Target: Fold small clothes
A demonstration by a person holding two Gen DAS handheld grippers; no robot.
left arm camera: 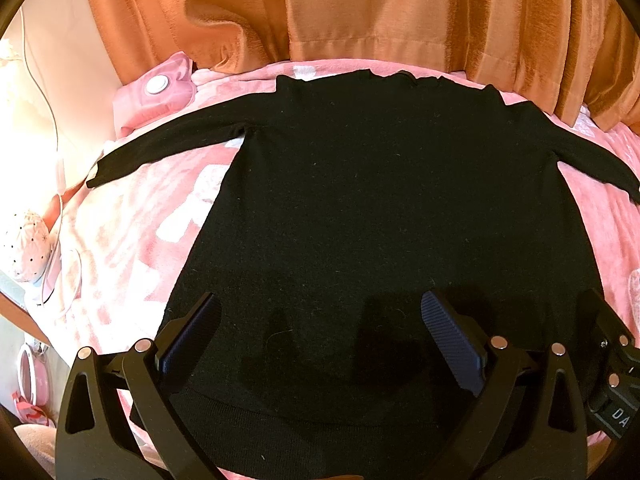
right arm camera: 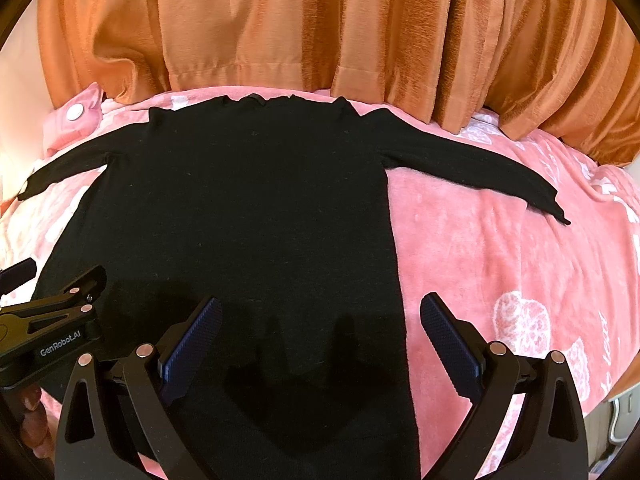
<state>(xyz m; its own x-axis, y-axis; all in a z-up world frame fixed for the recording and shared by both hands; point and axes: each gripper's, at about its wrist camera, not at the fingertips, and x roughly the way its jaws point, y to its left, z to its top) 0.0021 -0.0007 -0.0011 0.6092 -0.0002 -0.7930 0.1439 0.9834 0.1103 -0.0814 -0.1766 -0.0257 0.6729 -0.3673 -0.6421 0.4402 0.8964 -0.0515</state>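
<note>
A black long-sleeved sweater (left arm camera: pixel 360 200) lies flat on a pink blanket (left arm camera: pixel 132 240), collar at the far side, both sleeves spread out sideways. It also shows in the right wrist view (right arm camera: pixel 240 208). My left gripper (left arm camera: pixel 320 312) is open and empty, hovering over the sweater's lower part near the hem. My right gripper (right arm camera: pixel 320 316) is open and empty above the sweater's lower right edge, one finger over the sweater and one over the blanket. The left gripper (right arm camera: pixel 44 280) also shows at the left edge of the right wrist view.
Orange curtains (left arm camera: pixel 360 12) hang behind the bed. A pink pillow with a white button (left arm camera: pixel 160 88) lies at the back left. A pink polka-dot soft item (left arm camera: pixel 32 240) and a cable sit off the left side of the bed.
</note>
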